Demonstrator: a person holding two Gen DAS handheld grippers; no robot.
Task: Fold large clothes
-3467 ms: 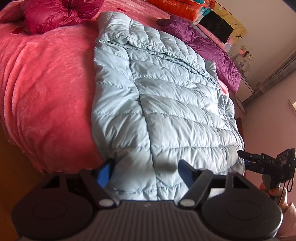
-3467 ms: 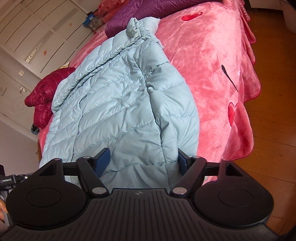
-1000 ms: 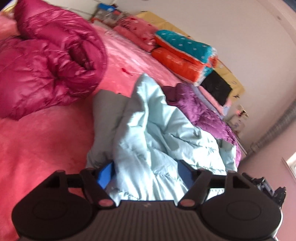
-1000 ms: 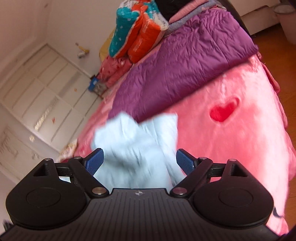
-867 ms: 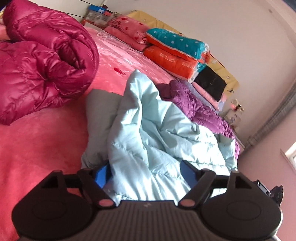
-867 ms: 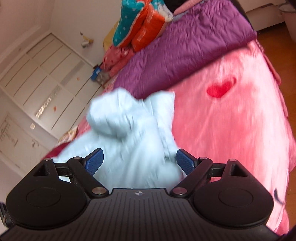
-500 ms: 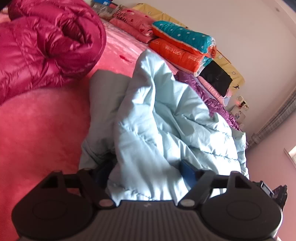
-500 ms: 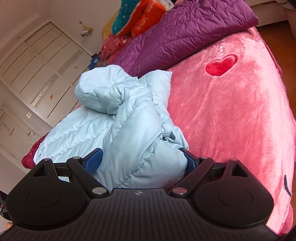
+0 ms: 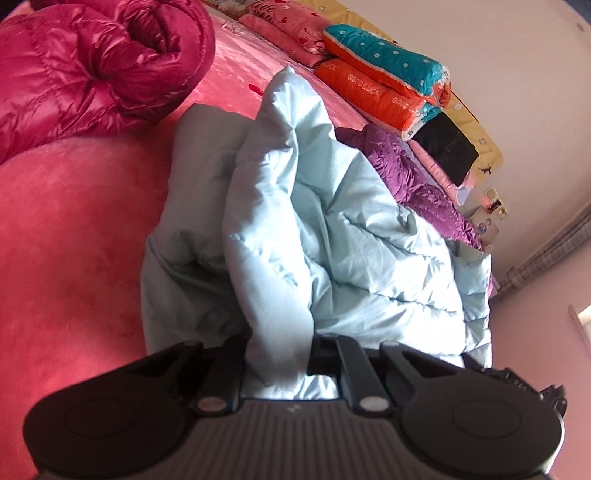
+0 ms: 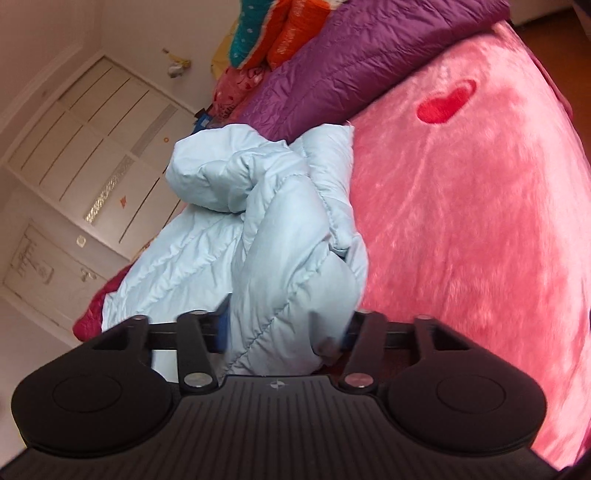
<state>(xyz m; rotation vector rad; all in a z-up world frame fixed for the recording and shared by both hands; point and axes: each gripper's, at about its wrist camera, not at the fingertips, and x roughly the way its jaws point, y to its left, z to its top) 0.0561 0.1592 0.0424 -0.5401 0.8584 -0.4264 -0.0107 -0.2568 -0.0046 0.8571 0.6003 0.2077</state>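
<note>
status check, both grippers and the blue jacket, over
Left gripper shut on light blue jacket. Right gripper closing, jacket fold between its jaws. Jacket bunched on pink bedspread. Purple jacket just behind, not blocking.

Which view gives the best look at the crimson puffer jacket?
Left wrist: the crimson puffer jacket lies bunched on the pink bedspread, large and unobstructed. The right wrist view shows only a dark red sliver behind the light blue jacket.

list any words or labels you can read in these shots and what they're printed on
"GOOD LUCK", printed twice along the orange folded quilt in the left wrist view.
Cursive writing on the pink heart-print bedding: too blurred to read.
Faint lettering on the black folded item: too small to read.
Right wrist view: no readable text.
</note>
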